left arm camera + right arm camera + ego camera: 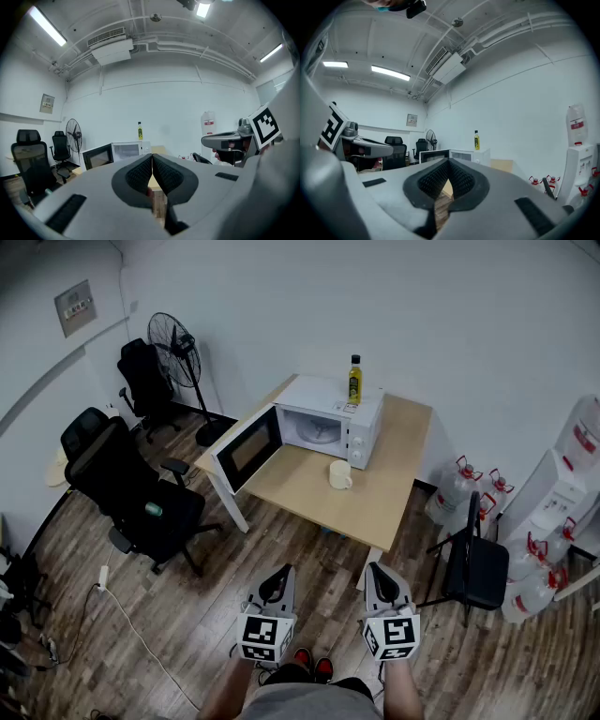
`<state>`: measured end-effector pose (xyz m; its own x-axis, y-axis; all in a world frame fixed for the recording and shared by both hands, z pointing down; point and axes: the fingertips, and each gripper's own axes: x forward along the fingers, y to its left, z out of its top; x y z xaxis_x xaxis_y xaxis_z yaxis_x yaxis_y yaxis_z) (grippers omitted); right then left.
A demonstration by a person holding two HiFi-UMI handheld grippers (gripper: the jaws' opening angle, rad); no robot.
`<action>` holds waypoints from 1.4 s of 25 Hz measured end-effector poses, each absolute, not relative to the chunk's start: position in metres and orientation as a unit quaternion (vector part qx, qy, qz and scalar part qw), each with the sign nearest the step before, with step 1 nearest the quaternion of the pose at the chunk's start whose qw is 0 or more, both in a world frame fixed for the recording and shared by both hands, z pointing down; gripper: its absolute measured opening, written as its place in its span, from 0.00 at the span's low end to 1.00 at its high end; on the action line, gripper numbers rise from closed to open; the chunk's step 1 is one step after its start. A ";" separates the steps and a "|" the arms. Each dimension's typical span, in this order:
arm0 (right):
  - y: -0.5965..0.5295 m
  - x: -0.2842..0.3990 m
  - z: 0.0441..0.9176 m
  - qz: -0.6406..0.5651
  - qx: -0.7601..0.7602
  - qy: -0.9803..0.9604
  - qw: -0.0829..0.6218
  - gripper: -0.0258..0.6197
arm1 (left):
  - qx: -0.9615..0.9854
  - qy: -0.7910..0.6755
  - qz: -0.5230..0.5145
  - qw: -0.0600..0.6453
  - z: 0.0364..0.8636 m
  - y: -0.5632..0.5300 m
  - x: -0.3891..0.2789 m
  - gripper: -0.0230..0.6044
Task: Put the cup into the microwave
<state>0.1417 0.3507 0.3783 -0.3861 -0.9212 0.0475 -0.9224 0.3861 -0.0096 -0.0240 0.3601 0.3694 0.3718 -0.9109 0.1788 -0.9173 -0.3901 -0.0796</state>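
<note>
A cream cup (340, 474) stands on the wooden table (375, 507), just in front of the white microwave (323, 423), whose door (247, 448) hangs open to the left. Both grippers are held low and near me, well short of the table. My left gripper (278, 586) is shut with nothing in it; its pads meet at the tip (152, 156). My right gripper (382, 580) is shut and empty too, jaws touching (448, 161). The microwave (119, 152) shows far off past the left jaws, and likewise (457, 154) past the right ones.
A yellow bottle (354, 380) stands on top of the microwave. Black office chairs (131, 488) and a floor fan (184, 352) are at the left. A black chair (473, 563), water jugs (466, 488) and a dispenser (567, 484) crowd the right. A cable (141, 638) runs across the wood floor.
</note>
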 end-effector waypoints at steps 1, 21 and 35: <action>0.350 0.142 0.378 0.018 0.555 -0.832 0.018 0.06 | 0.828 -0.552 0.097 0.016 0.369 0.359 -0.024 0.08; 0.297 0.136 0.390 0.027 0.555 -0.831 0.018 0.06 | 0.824 -0.557 0.098 0.021 0.379 0.305 -0.035 0.08; 0.162 0.127 0.393 0.037 0.603 -0.797 0.018 0.06 | 0.862 -0.495 0.102 0.024 0.380 0.147 -0.037 0.08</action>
